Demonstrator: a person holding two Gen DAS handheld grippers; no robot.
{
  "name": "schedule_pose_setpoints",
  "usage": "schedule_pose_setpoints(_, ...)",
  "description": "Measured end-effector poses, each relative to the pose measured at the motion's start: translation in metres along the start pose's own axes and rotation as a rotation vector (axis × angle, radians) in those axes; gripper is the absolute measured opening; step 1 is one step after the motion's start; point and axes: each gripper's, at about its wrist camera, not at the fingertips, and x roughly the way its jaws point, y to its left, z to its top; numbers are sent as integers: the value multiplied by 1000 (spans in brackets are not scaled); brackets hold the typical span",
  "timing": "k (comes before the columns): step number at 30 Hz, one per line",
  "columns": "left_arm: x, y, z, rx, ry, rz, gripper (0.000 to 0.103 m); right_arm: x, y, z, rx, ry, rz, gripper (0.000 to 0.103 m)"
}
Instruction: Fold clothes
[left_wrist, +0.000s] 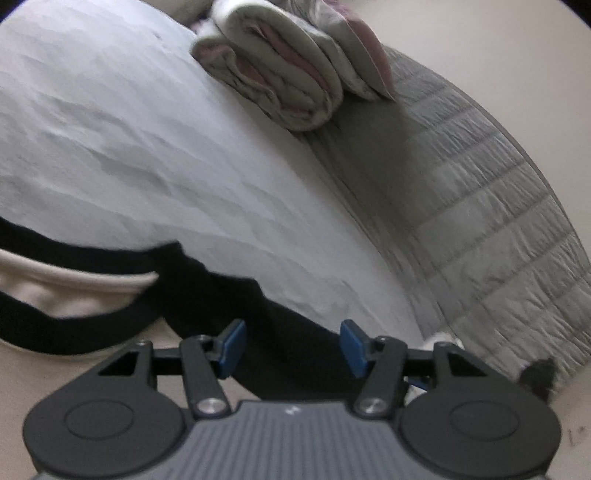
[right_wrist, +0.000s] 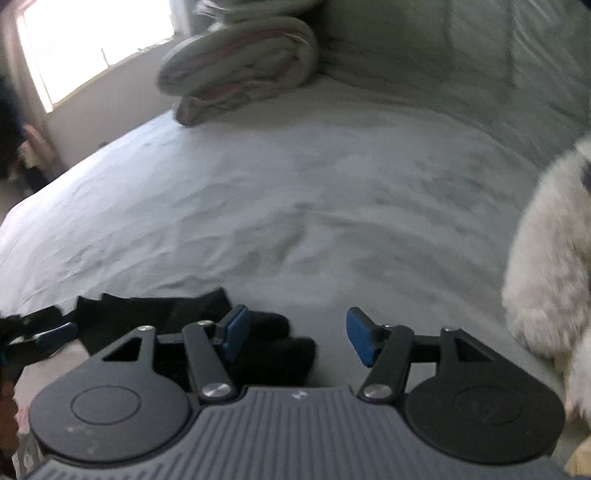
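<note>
The left gripper (left_wrist: 292, 347) has its blue pads spread apart, and nothing is pinched between them; the black garment (left_wrist: 229, 295) with a cream band lies just under and in front of it on the white bed sheet (left_wrist: 147, 155). The right gripper (right_wrist: 296, 338) is also spread and holds nothing; its left pad stands over the edge of the black garment (right_wrist: 258, 347), the other pad over bare sheet. I judge that both have let go of the cloth, so one fold may be laid down, but the pictures do not show the whole garment, and I cannot tell how many folds remain. A rolled quilt (left_wrist: 273, 70) lies far behind, and something white and fluffy (right_wrist: 546, 266) is at the right.
</note>
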Motion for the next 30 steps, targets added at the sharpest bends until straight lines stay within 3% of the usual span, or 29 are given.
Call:
schedule_pose_setpoints(4,9,-1,-2,-8,51,-30,58,13,0,-8,75,62,62,57)
schedule_pose_setpoints(6,12,-2,-4,-2,66,-31,58,18,5,-10,80,82,98,17)
schedule_pose_setpoints(11,20,-3,-9,12,93,-6,58,-2,18,3,17,-20,80,16)
schedule_pose_setpoints(16,22,-6,-10,28,102,0,58,-28,20,30,-59,-175,-37,16)
schedule_pose_setpoints(22,24,-5,-11,42,106,7,58,-38,17,75,-147,-369,-111,14)
schedule_pose_setpoints(30,26,-6,-13,54,108,2,59,-35,-9,120,-55,-569,-49,14)
